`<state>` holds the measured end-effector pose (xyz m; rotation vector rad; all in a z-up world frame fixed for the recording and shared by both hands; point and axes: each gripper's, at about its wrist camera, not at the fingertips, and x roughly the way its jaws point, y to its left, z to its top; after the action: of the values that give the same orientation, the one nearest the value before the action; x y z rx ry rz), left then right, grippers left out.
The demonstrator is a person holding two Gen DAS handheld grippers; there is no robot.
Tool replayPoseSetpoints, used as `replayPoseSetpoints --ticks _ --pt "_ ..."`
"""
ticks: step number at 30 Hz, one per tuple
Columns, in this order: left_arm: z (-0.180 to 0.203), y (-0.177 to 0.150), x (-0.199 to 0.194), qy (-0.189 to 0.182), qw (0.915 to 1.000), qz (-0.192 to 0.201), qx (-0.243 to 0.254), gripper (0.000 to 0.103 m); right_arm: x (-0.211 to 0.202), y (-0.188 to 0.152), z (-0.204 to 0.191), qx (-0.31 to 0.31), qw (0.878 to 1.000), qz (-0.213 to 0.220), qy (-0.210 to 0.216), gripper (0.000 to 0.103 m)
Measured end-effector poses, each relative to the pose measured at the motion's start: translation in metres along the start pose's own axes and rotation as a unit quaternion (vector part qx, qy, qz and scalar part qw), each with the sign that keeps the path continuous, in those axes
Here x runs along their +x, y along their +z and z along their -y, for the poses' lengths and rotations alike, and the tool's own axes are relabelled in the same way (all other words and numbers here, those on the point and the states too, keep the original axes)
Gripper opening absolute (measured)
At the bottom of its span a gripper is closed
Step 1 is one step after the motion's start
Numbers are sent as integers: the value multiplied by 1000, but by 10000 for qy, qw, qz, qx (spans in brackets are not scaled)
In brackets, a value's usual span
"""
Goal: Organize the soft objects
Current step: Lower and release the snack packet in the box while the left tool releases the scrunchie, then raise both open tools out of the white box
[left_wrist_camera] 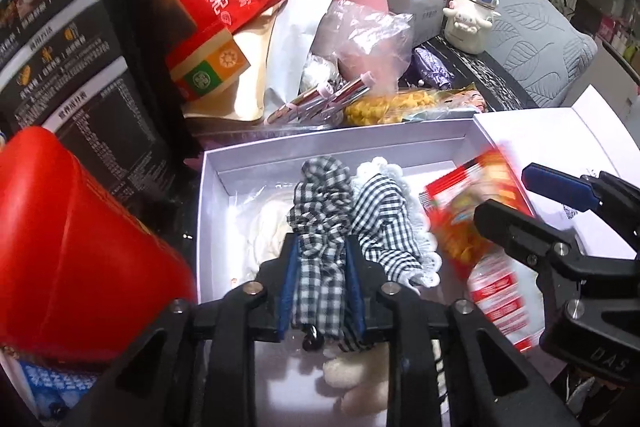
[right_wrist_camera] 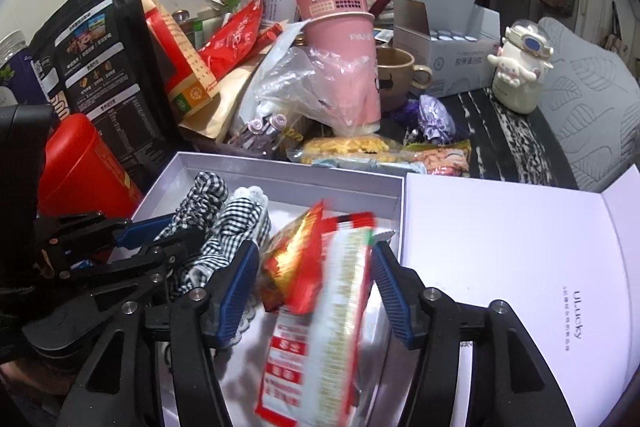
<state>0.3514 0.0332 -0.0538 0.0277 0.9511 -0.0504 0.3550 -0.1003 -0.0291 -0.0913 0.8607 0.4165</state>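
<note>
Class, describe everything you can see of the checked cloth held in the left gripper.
The checked cloth is soft, crumpled fabric in a black-and-white check, bunched into a long roll. The left gripper is shut on its lower part, blue-padded fingers pressing both sides. It hangs over the open white box, its upper end pointing toward the far wall. On its right it touches a finer-checked cloth with a white lace edge.
</note>
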Motion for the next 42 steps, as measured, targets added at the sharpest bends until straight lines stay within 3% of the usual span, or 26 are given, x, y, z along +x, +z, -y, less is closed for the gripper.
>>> replayPoseSetpoints --ticks 2,4,8,14,27,42 --pt "2 -1 -6 4 10000 67 30 49 -4 -1 -1 27 10000 23 11 62" --pt "1 -2 -11 110 9998 157 -16 59 -9 -3 -2 48 10000 41 -4 62" --pt "-2 -2 -24 -70 9996 221 -185 60 -19 -8 0 78 10000 39 -24 62" --pt "5 -3 -53 -40 9990 420 -149 60 -46 -8 3 159 9996 212 -70 62" --pt "23 -6 -143 -77 9919 1270 32 60 -129 -6 -8 80 9962 846 -211 62" --pt "40 -53 -235 -262 9838 1772 47 60 -226 -49 -29 -7 9891 1459 -208 62"
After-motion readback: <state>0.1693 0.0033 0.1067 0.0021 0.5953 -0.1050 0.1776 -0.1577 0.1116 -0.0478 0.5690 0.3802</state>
